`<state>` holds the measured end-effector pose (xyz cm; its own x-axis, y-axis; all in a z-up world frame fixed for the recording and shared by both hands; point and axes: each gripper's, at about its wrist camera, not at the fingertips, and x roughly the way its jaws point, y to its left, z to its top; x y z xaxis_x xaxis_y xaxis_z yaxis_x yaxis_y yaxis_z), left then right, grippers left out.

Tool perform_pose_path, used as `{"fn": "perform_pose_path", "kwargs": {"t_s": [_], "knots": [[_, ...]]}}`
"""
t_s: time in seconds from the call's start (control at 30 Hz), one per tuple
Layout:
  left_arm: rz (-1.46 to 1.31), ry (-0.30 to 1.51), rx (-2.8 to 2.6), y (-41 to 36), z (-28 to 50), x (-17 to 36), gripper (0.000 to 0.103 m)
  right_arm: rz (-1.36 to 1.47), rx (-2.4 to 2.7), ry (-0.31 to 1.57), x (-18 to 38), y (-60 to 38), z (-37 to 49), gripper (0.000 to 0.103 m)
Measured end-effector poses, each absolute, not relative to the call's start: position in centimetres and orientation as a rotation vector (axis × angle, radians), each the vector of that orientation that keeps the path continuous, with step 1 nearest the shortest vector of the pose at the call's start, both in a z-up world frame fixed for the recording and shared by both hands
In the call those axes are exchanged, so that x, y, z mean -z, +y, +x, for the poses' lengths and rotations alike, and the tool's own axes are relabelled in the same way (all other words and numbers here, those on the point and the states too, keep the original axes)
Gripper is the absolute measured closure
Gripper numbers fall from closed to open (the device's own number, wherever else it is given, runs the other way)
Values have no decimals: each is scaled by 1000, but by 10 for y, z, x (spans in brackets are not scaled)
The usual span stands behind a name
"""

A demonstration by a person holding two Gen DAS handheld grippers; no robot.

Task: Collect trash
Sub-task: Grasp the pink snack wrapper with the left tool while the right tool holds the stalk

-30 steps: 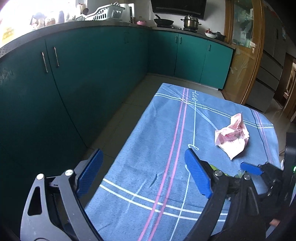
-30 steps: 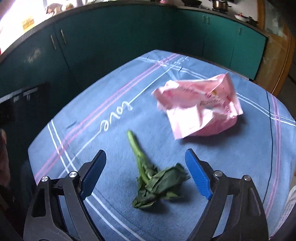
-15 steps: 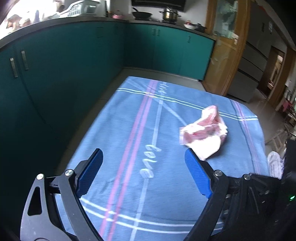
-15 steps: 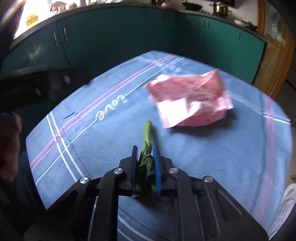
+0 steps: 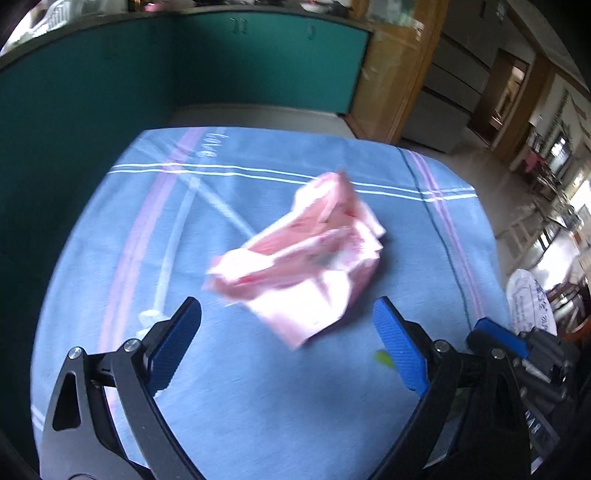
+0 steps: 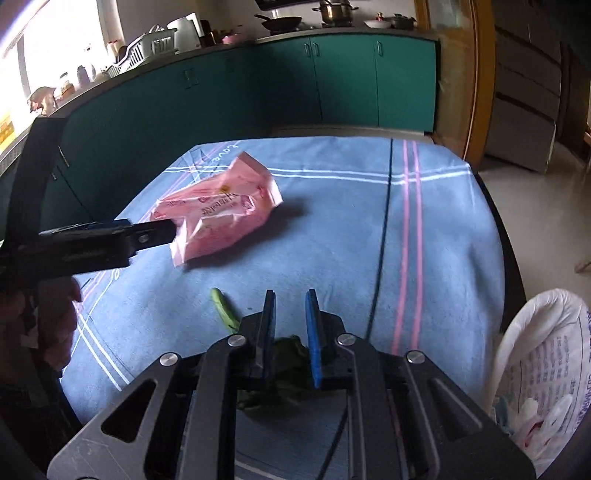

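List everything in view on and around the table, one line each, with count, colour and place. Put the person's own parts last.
tablecloth: one, blue with pink and white stripes, covering the table.
wrapper: one, pink, crumpled, lying mid-table ahead of the left tongs.
vegetable scrap: one, green, near edge of the cloth, its leafy end between the right tongs' pads.
bag: one, white with print, beside the table's right edge.
cabinets: a run, teal, along the walls behind.
pot: one, metal, on the far counter.
dish rack: one, white, on the counter at left.
left tongs: black with blue pads, open, nothing between them.
right tongs: black with blue pads, shut on the vegetable scrap.
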<state>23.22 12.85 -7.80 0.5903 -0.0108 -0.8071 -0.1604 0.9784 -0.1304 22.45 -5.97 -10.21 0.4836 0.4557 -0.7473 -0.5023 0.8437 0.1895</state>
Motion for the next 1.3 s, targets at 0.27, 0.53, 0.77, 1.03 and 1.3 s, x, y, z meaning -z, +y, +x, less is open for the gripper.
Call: {"fn": "perform_pose_path", "kwargs": {"t_s": [0.27, 0.53, 0.77, 1.03, 1.3], "knots": [[-134, 1006, -45, 106, 258, 100, 43, -47, -646, 869, 93, -55, 214, 35], [-117, 974, -27, 109, 237, 91, 83, -132, -686, 928, 114, -28, 214, 28], [-178, 835, -76, 127, 200, 56, 96, -173, -658, 950, 127, -18, 216, 37], [-197, 694, -98, 129, 166, 27, 96, -131, -679, 945, 125, -24, 218, 91], [-242, 680, -87, 132, 143, 22, 96, -84, -649, 893, 107, -42, 213, 92]]}}
